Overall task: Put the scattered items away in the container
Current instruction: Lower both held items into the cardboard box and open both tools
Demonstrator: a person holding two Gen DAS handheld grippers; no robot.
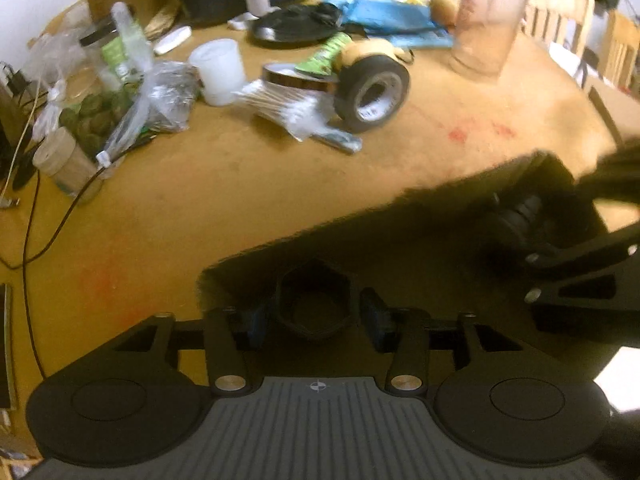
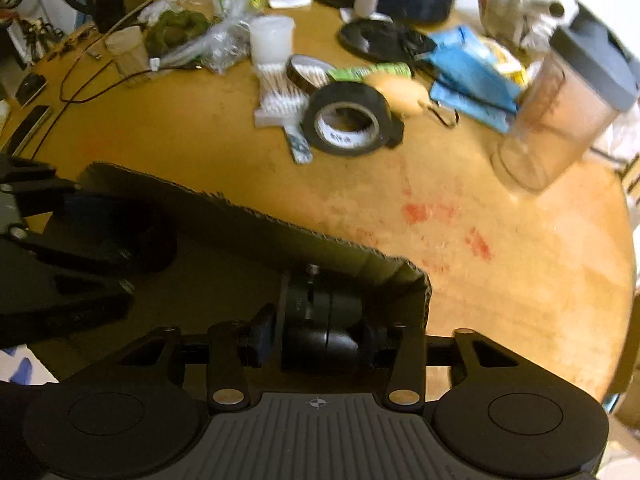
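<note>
My left gripper (image 1: pixel 316 320) is shut on a black hexagonal piece (image 1: pixel 314 300), held low inside the open cardboard box (image 1: pixel 320 232). My right gripper (image 2: pixel 320 340) is shut on a dark cylindrical lens-like part (image 2: pixel 320 312), just inside the box's near right corner (image 2: pixel 420 280). In the left wrist view that same cylinder (image 1: pixel 520 216) shows at the right between the other gripper's fingers. Farther back on the wooden table lie a black tape roll (image 2: pixel 346 120), a pack of cotton swabs (image 2: pixel 276 96), an amber tape roll (image 2: pixel 308 70) and a tan tape roll (image 1: pixel 372 50).
A white plastic cup (image 2: pixel 272 40), plastic bags with green contents (image 1: pixel 120 96), a blue packet (image 2: pixel 468 68) and a clear shaker bottle (image 2: pixel 560 112) crowd the far side. A black cable (image 1: pixel 32 220) trails along the left edge. Bare wood (image 2: pixel 500 260) lies right of the box.
</note>
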